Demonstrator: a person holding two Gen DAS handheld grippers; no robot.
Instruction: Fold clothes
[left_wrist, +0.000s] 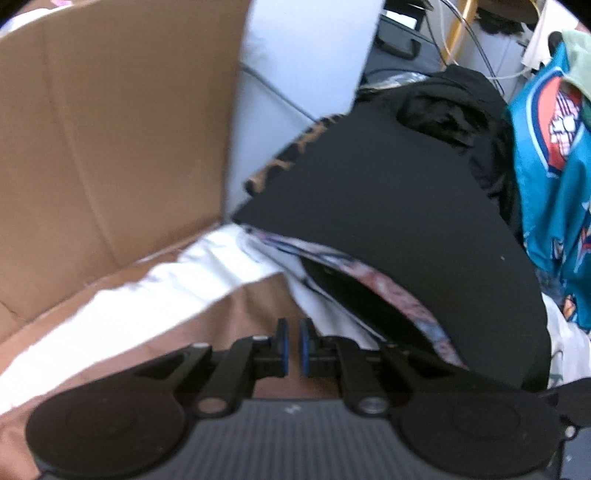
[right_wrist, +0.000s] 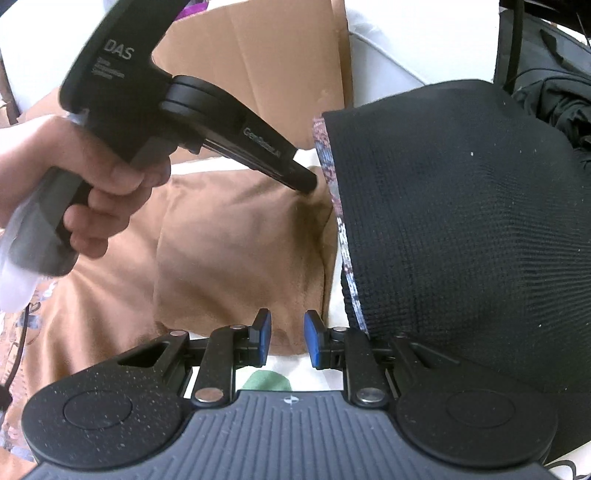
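Centrally, a folded brown garment (right_wrist: 236, 240) lies on white bedding (left_wrist: 155, 288), just beside a black folded garment (right_wrist: 461, 229) with a cardboard box (left_wrist: 110, 129) behind. Left gripper (left_wrist: 291, 347): pads nearly together, empty (slight gap), held over the brown cloth. Right gripper (right_wrist: 287, 338): fingers apart, nothing between.

The left gripper (right_wrist: 306, 184), seen from the right wrist at ten o'clock, bears "DAS" in pale letters on its body; smaller lines beneath and the wording along its arm are too blurred to read.
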